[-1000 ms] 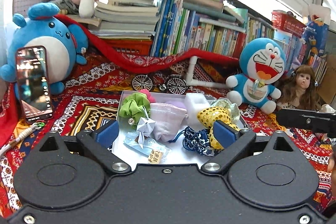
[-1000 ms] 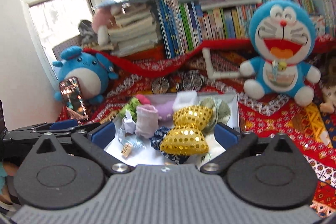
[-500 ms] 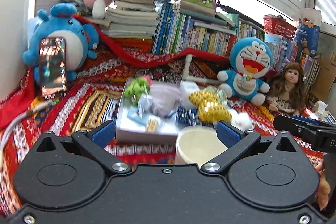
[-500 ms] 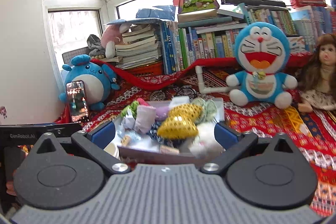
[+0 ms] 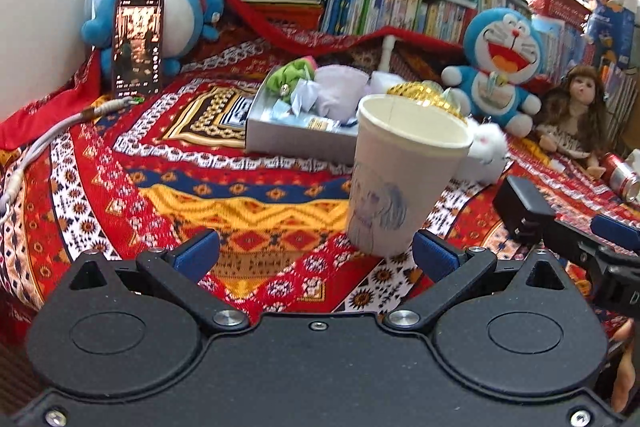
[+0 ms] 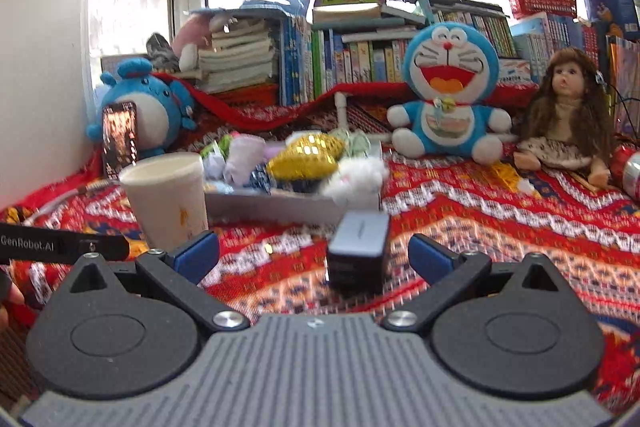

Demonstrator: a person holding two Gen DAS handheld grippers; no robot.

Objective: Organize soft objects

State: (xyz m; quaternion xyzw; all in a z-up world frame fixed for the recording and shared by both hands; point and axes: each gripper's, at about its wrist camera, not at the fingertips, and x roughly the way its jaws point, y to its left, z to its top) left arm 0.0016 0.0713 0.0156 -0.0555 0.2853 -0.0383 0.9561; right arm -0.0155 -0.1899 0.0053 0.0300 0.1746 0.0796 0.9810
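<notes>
Cloth (image 5: 160, 211) lies bare before the paper cup (image 5: 400, 179); left gripper (image 5: 316, 255) and right gripper (image 6: 314, 253) both gape wide.

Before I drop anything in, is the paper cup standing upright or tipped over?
Upright: the paper cup stands on the blanket, open mouth up.

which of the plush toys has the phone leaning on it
The round blue plush with the white belly at far left by the wall; the phone stands against it. The Doraemon plush has none.
</notes>
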